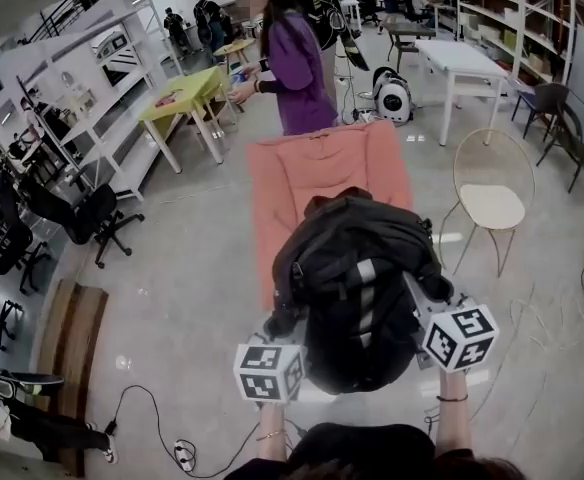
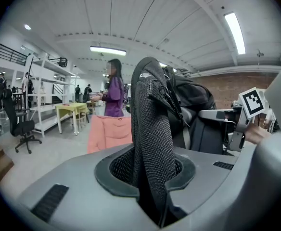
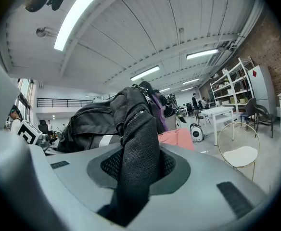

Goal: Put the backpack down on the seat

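As its straps (image 2: 152, 129) are clamped by left gripper (image 1: 280, 320) and right gripper (image 1: 434, 293), the backpack (image 1: 357, 288) is held at the seat's (image 1: 292, 178) near edge.

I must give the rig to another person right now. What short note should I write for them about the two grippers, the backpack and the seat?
Left gripper: shut on one strap of the backpack.
Right gripper: shut on the other strap.
Backpack: hangs in the air between both grippers, in front of the pink seat, apparently not resting on it yet.
Done: backpack is lifted and close to the seat.
Left: carry it over the seat, lower it, then open both grippers.
Note: a person in purple stands just behind the seat.
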`<act>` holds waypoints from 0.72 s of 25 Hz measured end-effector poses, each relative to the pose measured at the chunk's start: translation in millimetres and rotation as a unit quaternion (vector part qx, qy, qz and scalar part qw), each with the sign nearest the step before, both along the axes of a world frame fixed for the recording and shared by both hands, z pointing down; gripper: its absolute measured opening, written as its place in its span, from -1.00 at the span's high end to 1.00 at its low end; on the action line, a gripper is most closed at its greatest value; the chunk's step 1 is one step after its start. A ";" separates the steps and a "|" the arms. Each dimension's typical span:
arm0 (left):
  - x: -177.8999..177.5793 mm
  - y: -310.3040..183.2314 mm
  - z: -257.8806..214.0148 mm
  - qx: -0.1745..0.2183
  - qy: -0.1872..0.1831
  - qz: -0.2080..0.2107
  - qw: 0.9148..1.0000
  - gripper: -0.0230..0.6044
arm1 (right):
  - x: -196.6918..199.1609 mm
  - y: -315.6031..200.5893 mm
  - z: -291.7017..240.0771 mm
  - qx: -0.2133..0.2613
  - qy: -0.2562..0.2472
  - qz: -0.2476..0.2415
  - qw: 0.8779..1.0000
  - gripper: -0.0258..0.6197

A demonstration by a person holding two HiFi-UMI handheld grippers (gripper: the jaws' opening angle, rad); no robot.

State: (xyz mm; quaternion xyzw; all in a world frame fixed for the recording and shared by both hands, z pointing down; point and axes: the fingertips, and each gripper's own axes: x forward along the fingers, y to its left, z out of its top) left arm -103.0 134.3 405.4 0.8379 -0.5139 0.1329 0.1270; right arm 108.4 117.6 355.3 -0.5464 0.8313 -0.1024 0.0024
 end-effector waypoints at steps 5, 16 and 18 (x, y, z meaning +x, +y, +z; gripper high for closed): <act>-16.2 -51.2 3.8 0.000 0.008 0.006 1.000 0.61 | -16.2 -47.9 2.0 -0.005 0.003 0.009 1.000 0.61; -21.7 -128.1 1.6 -0.001 0.003 0.025 1.000 0.61 | -20.4 -116.6 4.4 -0.013 -0.012 0.036 0.999 0.61; -20.2 -138.2 4.6 -0.006 0.001 0.027 1.000 0.61 | -19.0 -127.5 8.1 -0.017 -0.013 0.038 0.999 0.61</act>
